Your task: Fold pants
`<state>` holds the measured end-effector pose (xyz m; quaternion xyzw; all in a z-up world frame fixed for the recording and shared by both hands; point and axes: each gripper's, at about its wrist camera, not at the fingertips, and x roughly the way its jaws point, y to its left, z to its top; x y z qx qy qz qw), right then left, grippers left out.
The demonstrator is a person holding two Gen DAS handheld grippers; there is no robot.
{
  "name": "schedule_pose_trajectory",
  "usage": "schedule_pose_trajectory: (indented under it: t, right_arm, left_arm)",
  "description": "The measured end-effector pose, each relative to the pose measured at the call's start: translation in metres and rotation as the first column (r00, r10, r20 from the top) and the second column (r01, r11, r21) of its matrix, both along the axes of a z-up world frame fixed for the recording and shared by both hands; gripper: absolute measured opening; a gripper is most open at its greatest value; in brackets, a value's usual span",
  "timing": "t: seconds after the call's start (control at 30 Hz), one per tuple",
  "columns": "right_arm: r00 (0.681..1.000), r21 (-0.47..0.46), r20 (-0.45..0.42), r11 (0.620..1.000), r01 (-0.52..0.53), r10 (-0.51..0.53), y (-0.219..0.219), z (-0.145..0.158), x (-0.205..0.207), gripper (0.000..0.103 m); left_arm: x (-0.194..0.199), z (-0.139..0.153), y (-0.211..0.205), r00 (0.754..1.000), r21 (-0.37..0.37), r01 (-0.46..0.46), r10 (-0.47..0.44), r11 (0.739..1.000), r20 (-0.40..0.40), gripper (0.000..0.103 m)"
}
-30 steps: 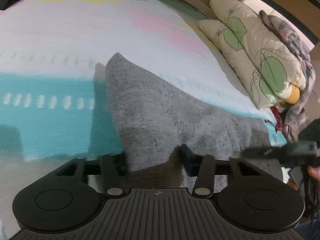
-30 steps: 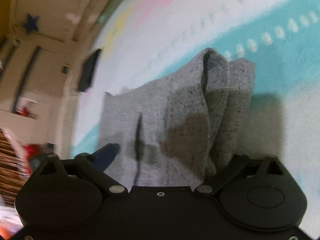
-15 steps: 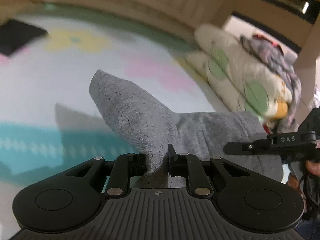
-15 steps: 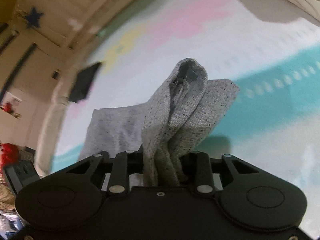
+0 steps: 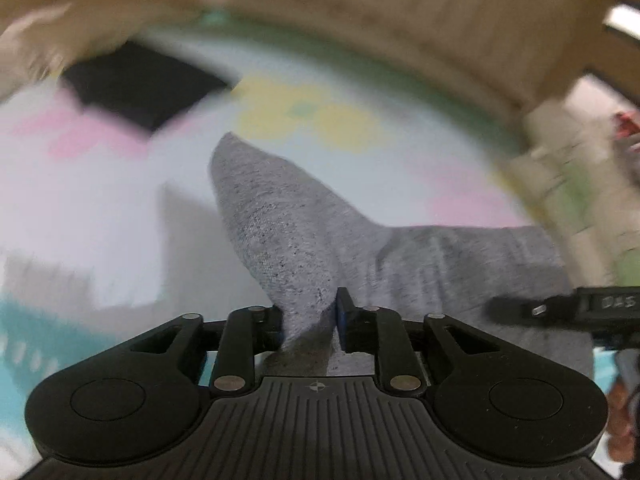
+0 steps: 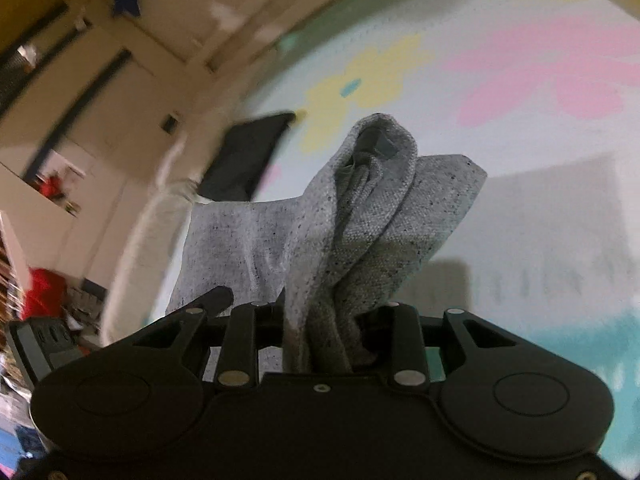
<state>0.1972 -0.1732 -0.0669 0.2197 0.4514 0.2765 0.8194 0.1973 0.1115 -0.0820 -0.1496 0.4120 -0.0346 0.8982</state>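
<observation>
- The grey pants (image 5: 288, 240) are lifted off the bed sheet (image 5: 100, 208), pinched at two spots; the fold looks under way, not yet laid down.
- Left gripper (image 5: 308, 316): its fingers, nearly together and easing apart, pinch a peak of cloth rising just ahead of them.
- Right gripper (image 6: 324, 320): its fingers, also opening slightly, hold a thicker bunched wad (image 6: 376, 208).
- No containers show; a black folded item (image 5: 140, 84) lies well beyond.
</observation>
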Motion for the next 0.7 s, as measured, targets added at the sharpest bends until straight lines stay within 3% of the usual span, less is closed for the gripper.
schedule_pose_trajectory:
  t: [0.07,0.1,0.13,0.17,0.2,0.27,0.33,0.47,0.7]
  right_arm:
    - [0.999,-0.104,-0.029,0.994,0.032,-0.035,0.0,-0.018,0.006,0.059]
    - [0.997,-0.188,-0.038,0.981,0.055,-0.063,0.002,-0.028,0.009,0.073]
    - [0.996,-0.296,-0.035,0.953,0.071,-0.086,0.005,-0.039,0.011,0.083]
    - [0.995,-0.397,-0.026,0.915,0.079,-0.097,0.008,-0.048,0.012,0.085]
    - [0.997,-0.452,-0.01,0.889,0.068,-0.082,0.009,-0.056,0.011,0.095]
    - [0.998,-0.451,0.034,0.891,0.055,-0.045,0.005,-0.062,0.006,0.098]
    - [0.999,-0.446,0.02,0.893,0.05,-0.046,0.002,-0.061,0.006,0.099]
    - [0.998,-0.471,0.039,0.88,0.068,-0.056,0.006,-0.053,0.005,0.099]
    - [0.97,-0.568,0.243,0.812,0.135,0.009,0.029,-0.003,-0.032,0.099]
  left_arm:
    - [0.008,-0.025,0.006,0.996,0.038,-0.043,0.046,0.998,-0.079,0.033]
    - [0.006,-0.034,0.011,0.996,0.016,-0.049,0.05,0.999,-0.071,0.042]
    - [0.001,-0.039,0.015,0.997,-0.014,-0.064,0.063,0.998,-0.044,0.047]
    - [-0.001,-0.042,0.017,0.997,-0.027,-0.077,0.076,0.997,-0.035,0.048]
    - [-0.003,-0.044,0.017,0.997,-0.033,-0.077,0.077,0.996,-0.024,0.049]
    - [-0.004,-0.044,0.013,0.998,0.002,-0.06,0.06,0.998,-0.008,0.05]
    - [-0.002,-0.038,0.007,0.999,0.047,-0.043,0.044,0.998,-0.004,0.05]
    - [-0.003,-0.018,0.003,0.997,0.085,-0.079,0.078,0.993,0.009,0.049]
    - [-0.044,0.044,-0.012,0.982,0.165,-0.154,0.132,0.974,0.137,0.049]
